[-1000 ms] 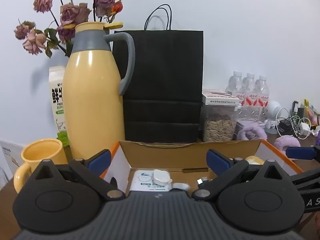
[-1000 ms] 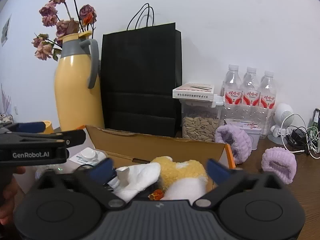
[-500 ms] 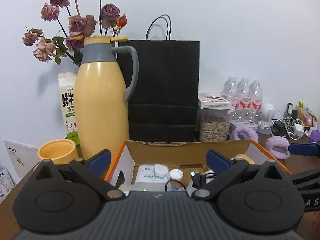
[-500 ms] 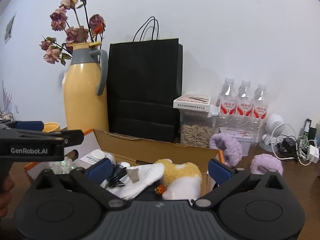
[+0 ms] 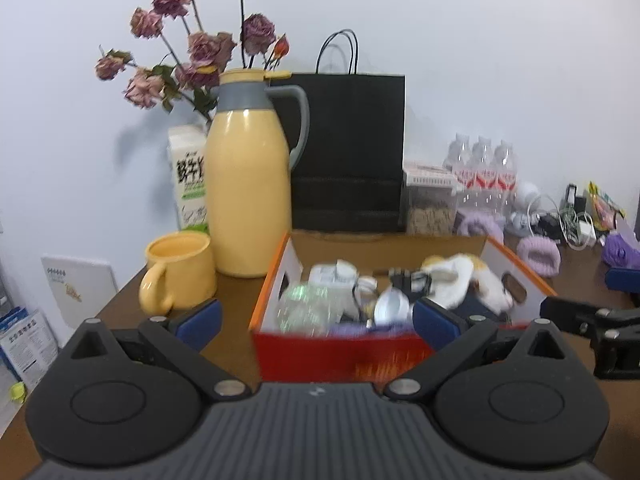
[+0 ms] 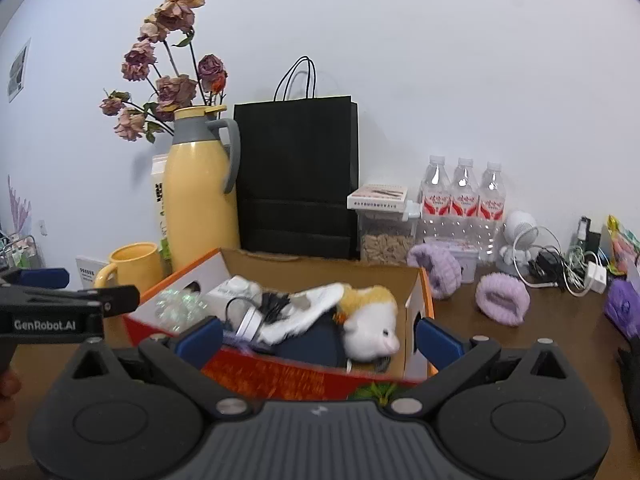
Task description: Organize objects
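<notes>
An open cardboard box [image 5: 272, 280] with orange-red sides sits on the brown table, straight ahead of both grippers. It holds a white and yellow plush toy [image 6: 372, 316], a crumpled clear bottle [image 5: 308, 304], a white packet, black cables and a dark blue item. My left gripper [image 5: 316, 318] is open, its blue tips level with the box's near wall and spread about as wide as the box. My right gripper [image 6: 319, 338] is open too, just in front of the box [image 6: 320, 268], with nothing held. Each gripper appears at the edge of the other's view.
A yellow thermos jug [image 5: 248, 200], a yellow mug [image 5: 180, 268] and a milk carton [image 5: 192, 184] stand left of the box. A black paper bag [image 5: 348, 152] stands behind it. On the right are a seed container [image 6: 384, 232], water bottles [image 6: 462, 196], purple fuzzy bands [image 6: 502, 298] and tangled chargers [image 6: 560, 264].
Both grippers have drawn back and risen from over the box, so its near red wall and more of the table now show. Both stay open.
</notes>
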{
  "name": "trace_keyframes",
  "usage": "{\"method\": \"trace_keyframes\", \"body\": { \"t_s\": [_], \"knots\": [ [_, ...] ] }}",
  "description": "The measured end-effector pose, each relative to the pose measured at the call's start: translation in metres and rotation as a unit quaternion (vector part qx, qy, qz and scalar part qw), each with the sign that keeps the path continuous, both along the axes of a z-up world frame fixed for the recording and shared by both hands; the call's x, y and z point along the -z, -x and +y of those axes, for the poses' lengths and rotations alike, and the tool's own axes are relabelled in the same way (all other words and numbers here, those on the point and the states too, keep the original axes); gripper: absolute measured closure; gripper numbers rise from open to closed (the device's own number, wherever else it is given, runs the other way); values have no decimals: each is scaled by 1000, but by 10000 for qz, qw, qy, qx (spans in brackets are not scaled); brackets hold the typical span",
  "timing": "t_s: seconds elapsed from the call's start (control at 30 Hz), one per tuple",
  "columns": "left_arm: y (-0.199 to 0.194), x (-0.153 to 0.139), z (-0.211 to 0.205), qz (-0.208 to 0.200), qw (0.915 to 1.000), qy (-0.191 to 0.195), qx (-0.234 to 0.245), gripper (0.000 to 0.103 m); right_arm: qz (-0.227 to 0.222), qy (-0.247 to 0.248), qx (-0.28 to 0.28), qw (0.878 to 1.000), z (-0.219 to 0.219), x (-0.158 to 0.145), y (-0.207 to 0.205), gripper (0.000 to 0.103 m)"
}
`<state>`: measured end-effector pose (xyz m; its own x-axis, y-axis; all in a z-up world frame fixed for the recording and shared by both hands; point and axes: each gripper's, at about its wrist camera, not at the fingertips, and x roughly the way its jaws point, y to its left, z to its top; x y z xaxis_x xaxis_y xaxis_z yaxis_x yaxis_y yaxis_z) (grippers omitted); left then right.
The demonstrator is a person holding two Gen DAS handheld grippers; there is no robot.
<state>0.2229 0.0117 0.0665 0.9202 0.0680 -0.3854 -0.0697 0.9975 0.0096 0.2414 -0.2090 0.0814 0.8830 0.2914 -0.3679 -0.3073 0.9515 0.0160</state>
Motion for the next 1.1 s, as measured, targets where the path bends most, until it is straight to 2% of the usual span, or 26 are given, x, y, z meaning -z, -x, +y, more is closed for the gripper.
{"method": "trace_keyframes", "body": {
  "t_s": [0.27, 0.53, 1.1],
  "knots": [
    [44, 16, 6, 389, 9992, -23, -113, 0, 241, 13, 14, 9997, 0, 9, 46, 0],
    [72, 27, 7, 623, 9979, 30, -157, 0, 455, 21, -17, 9990, 0, 21, 73, 0],
    [85, 27, 2, 632, 9980, 25, -79, 0, 606, 65, -3, 9981, -1, 30, 83, 0]
  ]
}}
